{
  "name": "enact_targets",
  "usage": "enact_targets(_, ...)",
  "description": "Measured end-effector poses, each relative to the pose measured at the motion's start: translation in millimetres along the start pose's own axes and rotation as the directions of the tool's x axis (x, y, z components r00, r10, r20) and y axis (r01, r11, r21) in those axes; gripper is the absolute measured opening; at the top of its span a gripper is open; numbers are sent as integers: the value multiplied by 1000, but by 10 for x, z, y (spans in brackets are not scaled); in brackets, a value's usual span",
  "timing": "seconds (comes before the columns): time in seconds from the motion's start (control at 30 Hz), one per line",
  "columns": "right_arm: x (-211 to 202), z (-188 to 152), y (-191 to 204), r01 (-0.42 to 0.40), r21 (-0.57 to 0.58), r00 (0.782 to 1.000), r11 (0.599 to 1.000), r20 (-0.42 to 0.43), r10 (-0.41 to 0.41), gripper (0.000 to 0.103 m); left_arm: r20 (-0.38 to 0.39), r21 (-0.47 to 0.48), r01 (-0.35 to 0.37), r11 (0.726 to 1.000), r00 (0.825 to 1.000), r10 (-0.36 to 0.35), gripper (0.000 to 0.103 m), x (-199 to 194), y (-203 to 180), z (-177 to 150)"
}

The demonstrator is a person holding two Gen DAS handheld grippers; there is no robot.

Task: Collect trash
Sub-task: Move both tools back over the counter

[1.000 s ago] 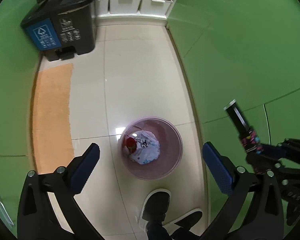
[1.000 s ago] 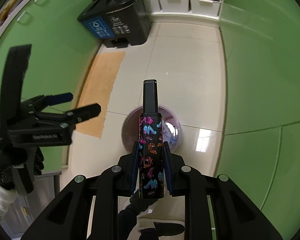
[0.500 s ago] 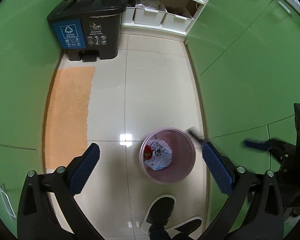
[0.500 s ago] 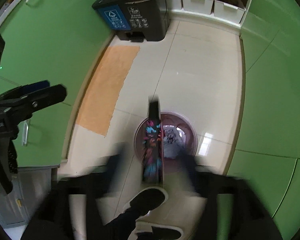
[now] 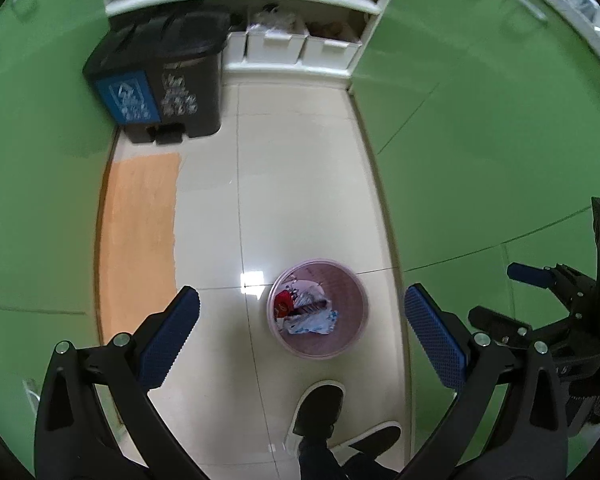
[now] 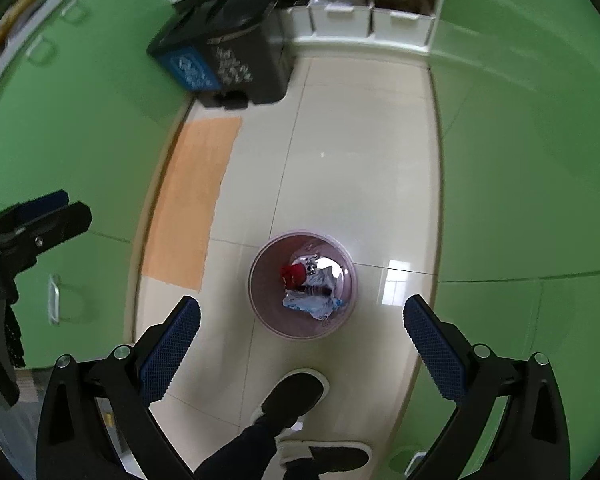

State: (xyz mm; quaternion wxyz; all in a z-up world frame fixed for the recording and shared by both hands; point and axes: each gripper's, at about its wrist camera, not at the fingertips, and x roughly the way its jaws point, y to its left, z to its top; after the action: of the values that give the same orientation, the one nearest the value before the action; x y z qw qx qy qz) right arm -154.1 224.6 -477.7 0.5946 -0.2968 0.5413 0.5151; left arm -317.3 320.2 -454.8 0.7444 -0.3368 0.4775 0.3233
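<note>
We find the right gripper (image 6: 302, 320) w/ jaws spread fully wide, nothing between the blue pads (image 6: 170, 344), touching nothing. Its jaws have just been opening; the patterned item it gripped a second ago is no longer between them. The left gripper (image 5: 302, 324) is likewise released, pads wide apart and empty. Each gripper shows in the other's view at frame edge: the left one at mid left of the right view, the right one at lower right of the left view, both cut off by the frame.

Hard to make out: we cannot pick out the dropped item for certain among the bin contents. Dark shape in the trash, centre of the right view, may be it; not confirmed. Labels on the black bin (image 6: 236, 52), upper left, are blurred and unreadable. Shelf contents at top edge are blurred. Lower corners of both views are blocked by gripper frames.

Task thing: pink bin (image 6: 260, 292) stands upright on the pale tile floor (image 6: 360, 152), centre of the right view, lower centre of the left view (image 5: 356, 320). It holds trash (image 6: 312, 284): a red piece, white and blue crumpled wrappers. A person's dark shoe (image 6: 294, 394) w/ white sole sits just below the bin. An orange mat (image 6: 188, 196) lies to the left, apart from the bin.
</note>
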Motion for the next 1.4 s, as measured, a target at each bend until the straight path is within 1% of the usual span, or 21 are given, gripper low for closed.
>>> enact_targets(0.13, -673, 11, -54, 2, 46, 999, 999, 52, -4, 97, 22, 37, 11, 999, 1000, -12, 100, -585, -248, 162)
enact_targets(0.23, -1284, 0, -70, 8, 69, 994, 998, 107, -15, 97, 40, 70, 25, 997, 999, -28, 100, -1051, -464, 278)
enact_targets(0.33, -2001, -59, -122, 12, 102, 984, 995, 178, -30, 97, 68, 105, 42, 994, 996, -49, 100, -1508, -697, 390)
enact_targets(0.43, -2548, -132, -193, 14, 136, 971, 991, 236, -47, 97, 99, 152, 58, 987, 992, -73, 100, -1944, -992, 509)
enact_targets(0.53, -3160, -291, -333, 25, 192, 948, 981, 306, -84, 97, 126, 219, 78, 973, 986, -107, 100, -2321, -1348, 601)
enact_targets(0.57, -3304, -335, -383, 30, 207, 942, 978, 320, -97, 97, 131, 240, 83, 967, 984, -118, 100, -2407, -1455, 627)
enact_targets(0.63, -3654, -490, -508, 49, 253, 923, 966, 358, -141, 97, 145, 294, 105, 950, 977, -153, 100, -2629, -1745, 689)
enact_targets(0.7, -3898, -618, -643, 63, 303, 905, 951, 385, -183, 97, 152, 335, 121, 934, 972, -181, 100, -2751, -1977, 729)
enact_targets(0.8, -4264, -928, -913, 83, 397, 871, 914, 416, -260, 97, 154, 411, 154, 898, 960, -235, 100, -2910, -2392, 785)
enact_targets(0.83, -4403, -1069, -1037, 92, 439, 856, 894, 423, -296, 97, 150, 438, 168, 883, 955, -256, 100, -2945, -2549, 812)
enact_targets(0.87, -4478, -1158, -1113, 97, 466, 847, 879, 426, -319, 97, 146, 460, 178, 870, 951, -271, 100, -2972, -2682, 819)
enact_targets(0.9, -4590, -1302, -1221, 100, 504, 834, 858, 428, -349, 97, 138, 494, 191, 848, 946, -294, 100, -3007, -2882, 824)
enact_targets(0.93, -4642, -1384, -1276, 103, 524, 827, 845, 428, -366, 97, 134, 512, 199, 835, 942, -306, 100, -3030, -3007, 814)
enact_targets(0.97, -4745, -1525, -1385, 109, 559, 815, 822, 423, -395, 97, 126, 534, 210, 819, 938, -323, 100, -3045, -3150, 805)
enact_targets(1.0, -4800, -1629, -1450, 113, 583, 807, 804, 418, -417, 97, 114, 562, 225, 796, 932, -344, 100, -3071, -3341, 789)
enact_targets(1.07, -4946, -1914, -1622, 118, 637, 789, 762, 406, -462, 97, 98, 600, 242, 762, 924, -371, 100, -3112, -3608, 736)
enact_targets(1.1, -5011, -2022, -1684, 120, 658, 781, 743, 400, -480, 97, 85, 624, 256, 738, 917, -390, 100, -3131, -3792, 700)
enact_targets(1.13, -5085, -2167, -1775, 122, 685, 770, 718, 391, -504, 97, 75, 637, 266, 723, 913, -401, 100, -3137, -3881, 662)
enact_targets(1.27, -5294, -2603, -2020, 136, 748, 744, 650, 356, -566, 97, 29, 691, 303, 657, 896, -443, 100, -3156, -4417, 506)
enact_targets(1.33, -5369, -2778, -2168, 143, 770, 735, 622, 338, -588, 97, 2, 712, 322, 624, 888, -460, 100, -3159, -4676, 398)
enact_targets(1.4, -5410, -2912, -2309, 147, 784, 732, 603, 324, -599, 97, -20, 728, 333, 599, 884, -466, 100, -3141, -4904, 306)
